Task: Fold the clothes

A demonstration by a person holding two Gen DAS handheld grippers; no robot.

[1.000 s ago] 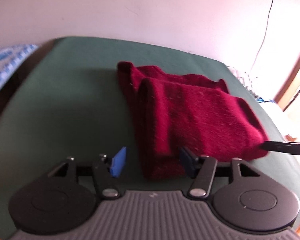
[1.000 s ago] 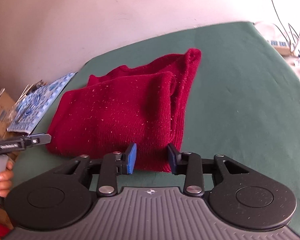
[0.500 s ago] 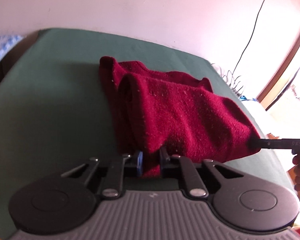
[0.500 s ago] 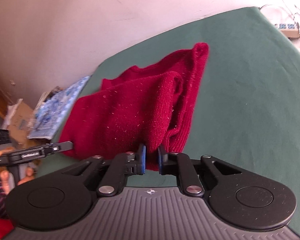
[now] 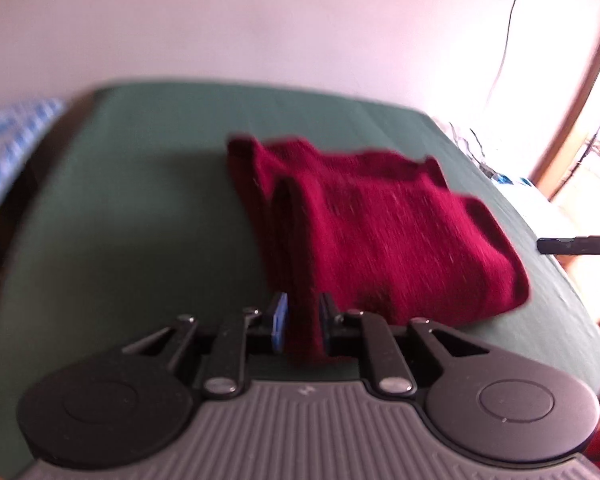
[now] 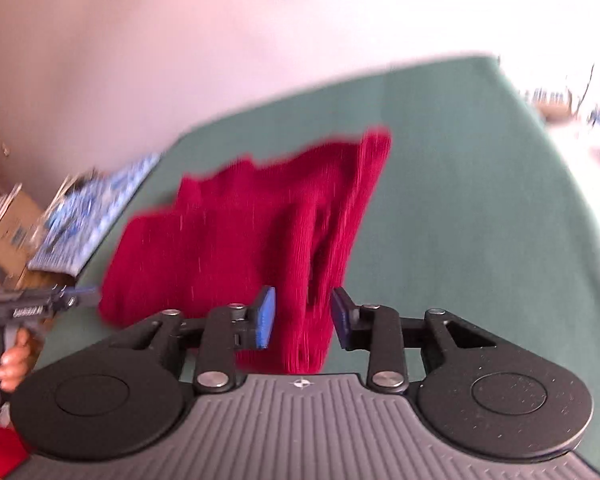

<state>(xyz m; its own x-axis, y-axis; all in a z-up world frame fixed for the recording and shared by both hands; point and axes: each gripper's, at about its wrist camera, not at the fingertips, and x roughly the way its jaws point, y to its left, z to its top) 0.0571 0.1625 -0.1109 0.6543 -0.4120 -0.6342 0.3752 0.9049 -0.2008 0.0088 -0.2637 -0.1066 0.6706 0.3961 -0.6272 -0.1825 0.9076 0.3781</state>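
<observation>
A dark red knit garment (image 5: pixel 380 232) lies folded in several layers on the green table cover (image 5: pixel 140 200). My left gripper (image 5: pixel 302 320) is shut on the near left edge of the fold, with cloth pinched between its blue pads. In the right wrist view the same garment (image 6: pixel 228 248) spreads away to the left. My right gripper (image 6: pixel 302 316) stands open, its fingers apart on either side of the near right corner of the cloth. The right gripper's tip (image 5: pixel 540 246) shows just off the garment's right corner. Both views are motion-blurred.
A blue-and-white patterned cloth (image 6: pixel 92 216) and a cardboard box (image 6: pixel 8 224) lie beyond the table's left end. Cables (image 5: pixel 472 148) and small items (image 6: pixel 560 96) sit at the right end. A wall stands behind the table. A hand (image 6: pixel 12 356) holds the left gripper.
Both grippers shut on the garment's near corners and lifted it. The right gripper has now opened again; the left still pinches the cloth. The garment has settled back lower.
</observation>
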